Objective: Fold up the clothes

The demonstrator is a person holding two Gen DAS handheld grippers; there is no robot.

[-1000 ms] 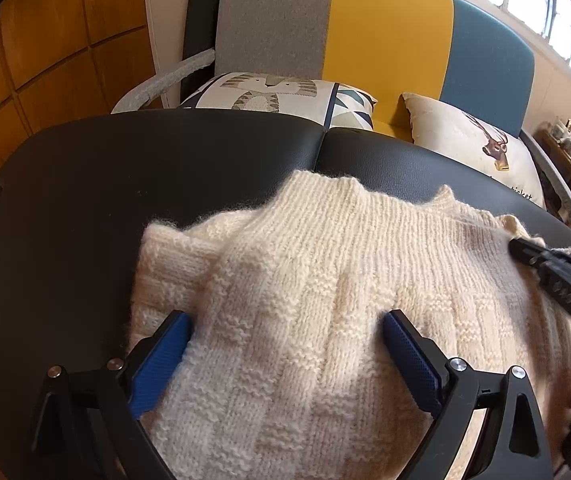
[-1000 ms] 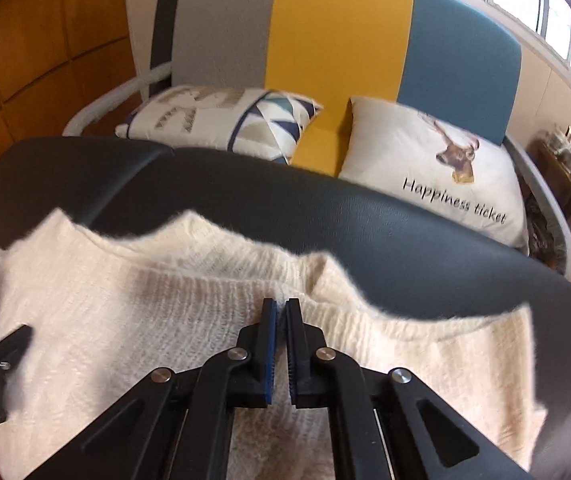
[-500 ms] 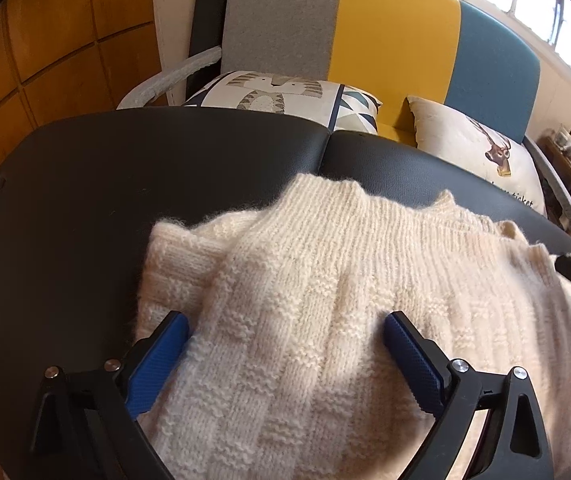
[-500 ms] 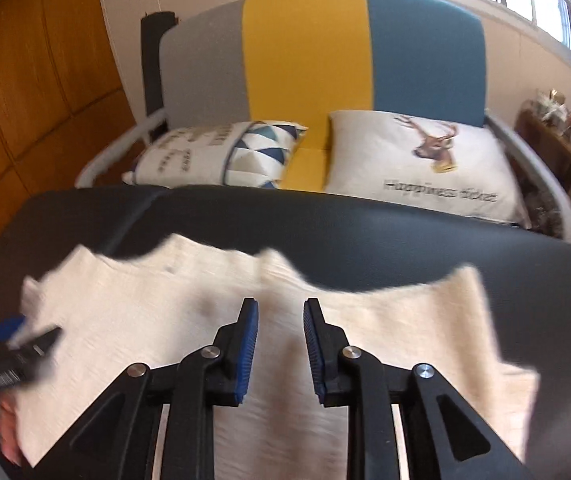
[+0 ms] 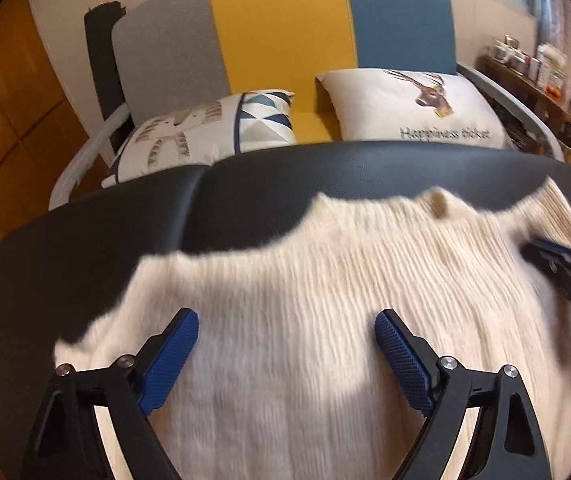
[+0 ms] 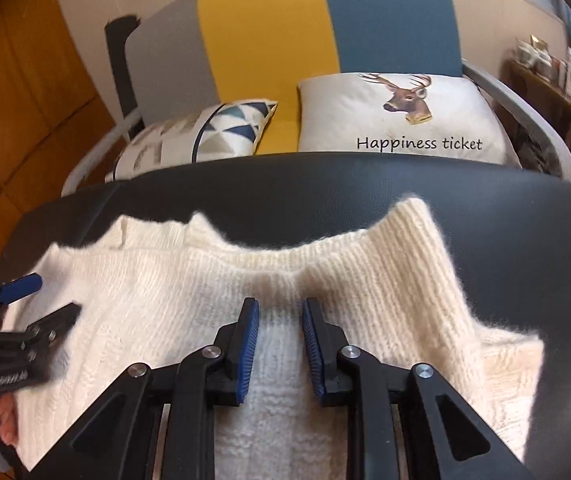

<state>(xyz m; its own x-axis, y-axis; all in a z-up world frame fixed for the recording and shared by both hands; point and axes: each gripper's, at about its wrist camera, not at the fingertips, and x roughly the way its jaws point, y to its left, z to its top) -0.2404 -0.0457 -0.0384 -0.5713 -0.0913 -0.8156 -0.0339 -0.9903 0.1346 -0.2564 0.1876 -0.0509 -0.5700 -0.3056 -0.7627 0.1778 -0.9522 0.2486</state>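
A cream knitted sweater (image 5: pixel 305 272) lies spread on a black padded surface (image 5: pixel 85 248). My left gripper (image 5: pixel 285 318) hovers over its left part. Its jaws stand wide and are closing, with knit lying under the gap and the pads not pressing on it. My right gripper (image 6: pixel 280 305) is over the sweater (image 6: pixel 365 280) near its ribbed far edge, with a narrow gap between the blue pads (image 6: pixel 247 340) and nothing pinched. Each view shows the other gripper at its side: the right gripper (image 5: pixel 565 268) and the left gripper (image 6: pixel 51 300), with a hand (image 6: pixel 1 416) behind it.
Behind the black surface (image 6: pixel 325 188) stands a sofa (image 6: pixel 269 40) with a grey, yellow and blue back. Two pillows rest on it, one with triangles (image 6: pixel 205 136) and one with a deer (image 6: pixel 397 116). Cluttered shelves (image 5: pixel 545 68) are at the right and wood panelling (image 5: pixel 1 120) at the left.
My right gripper's jaws have parted from shut, and it has moved along the sweater's far edge. My left gripper has slid rightward over the sweater and rolled, its jaws slightly narrower.
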